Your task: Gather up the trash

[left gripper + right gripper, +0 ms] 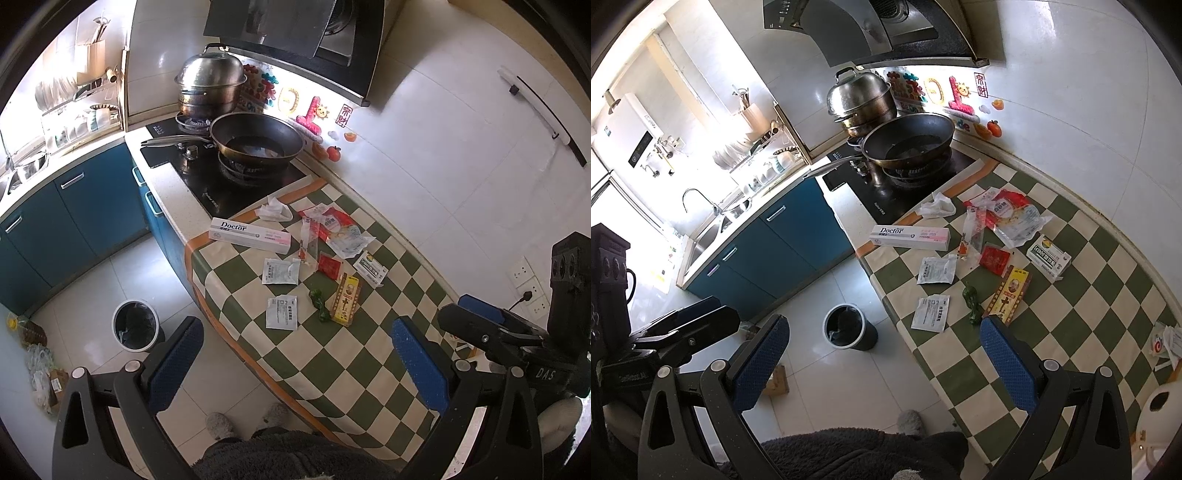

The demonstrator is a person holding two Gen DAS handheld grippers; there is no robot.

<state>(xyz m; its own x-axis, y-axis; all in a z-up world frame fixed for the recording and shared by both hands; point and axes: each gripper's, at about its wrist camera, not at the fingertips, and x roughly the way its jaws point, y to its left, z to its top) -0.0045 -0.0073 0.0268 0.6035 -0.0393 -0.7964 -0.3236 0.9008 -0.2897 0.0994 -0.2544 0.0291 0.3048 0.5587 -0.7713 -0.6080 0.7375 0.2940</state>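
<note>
Kitchen counter, checkered cloth [369,354]: nothing collected yet as far as we see.
We hold left gripper [295,365] and right gripper [882,365] wide open, empty; wrappers [334,229], toothpaste box [249,235] on cloth, bin [135,326] on floor.

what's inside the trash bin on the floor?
The trash bin stands on the floor beside the checkered counter. It holds a dark liner and a few pale scraps near the rim. Its shadowed bottom cannot be seen.
</note>
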